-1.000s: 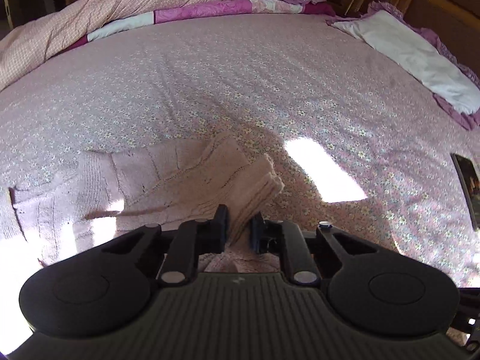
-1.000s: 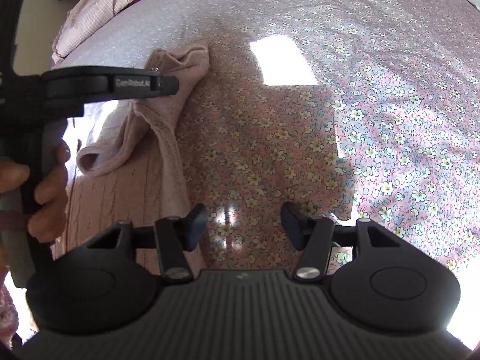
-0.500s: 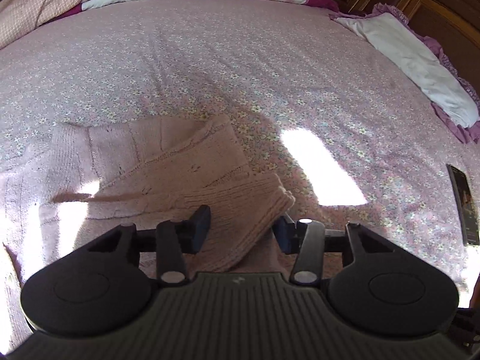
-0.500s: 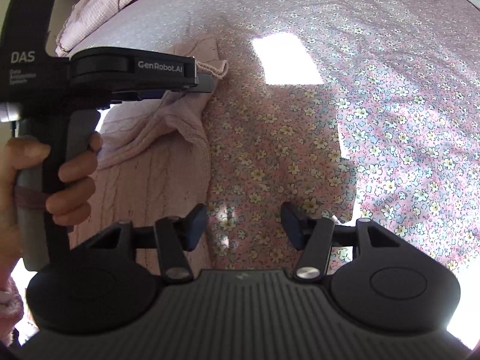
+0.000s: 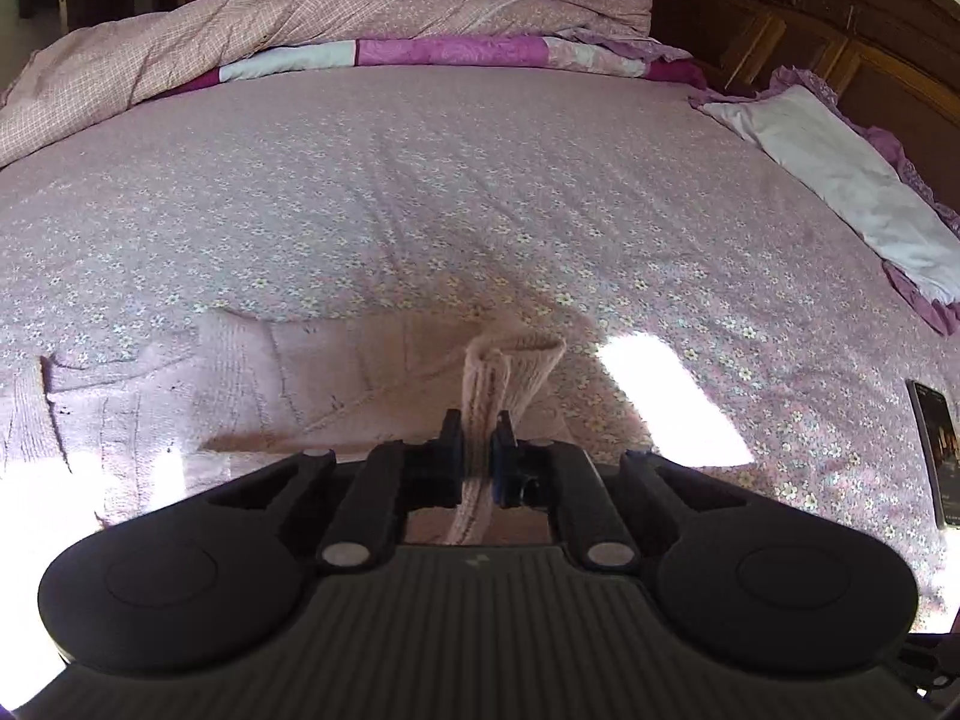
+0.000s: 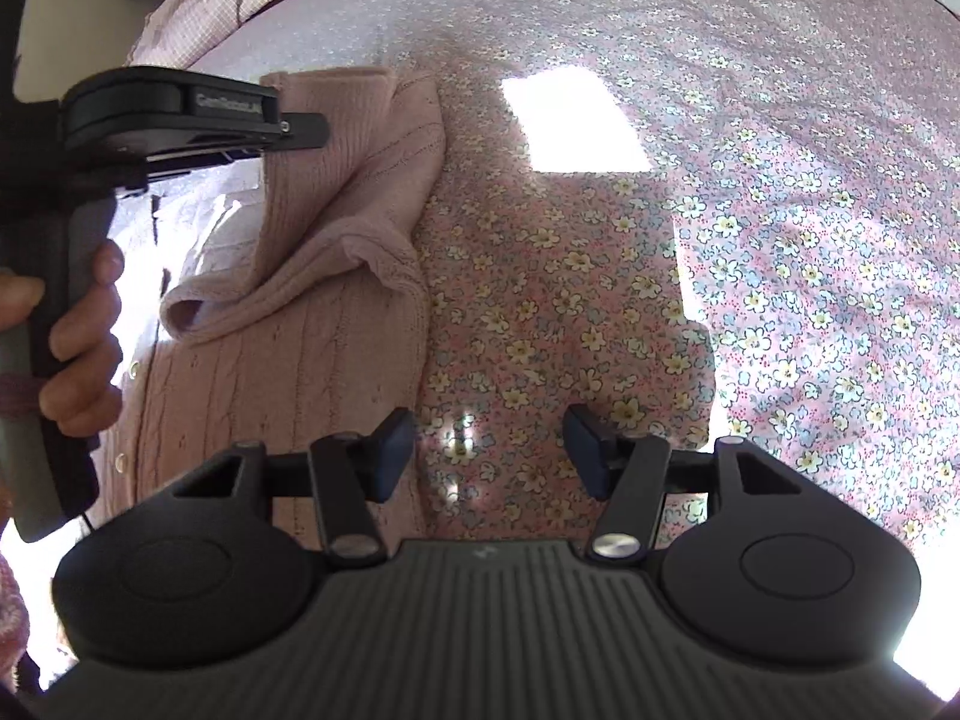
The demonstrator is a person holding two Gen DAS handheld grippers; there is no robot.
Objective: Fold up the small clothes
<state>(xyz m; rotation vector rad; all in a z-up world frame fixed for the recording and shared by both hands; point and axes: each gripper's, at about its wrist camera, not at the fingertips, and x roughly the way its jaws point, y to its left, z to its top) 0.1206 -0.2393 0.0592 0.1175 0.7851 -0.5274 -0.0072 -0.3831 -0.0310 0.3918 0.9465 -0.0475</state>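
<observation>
The left gripper (image 5: 477,450) is clenched on a bunched fold of the pink knit sweater (image 5: 336,384), holding that part raised, probably a sleeve, so it can be carried across the body spread on the floral bedsheet (image 5: 420,180). The right gripper (image 6: 489,450) hangs released over bare sheet, its jaws wide apart, with the sweater's edge just beside its left finger, seemingly waiting its turn.
</observation>
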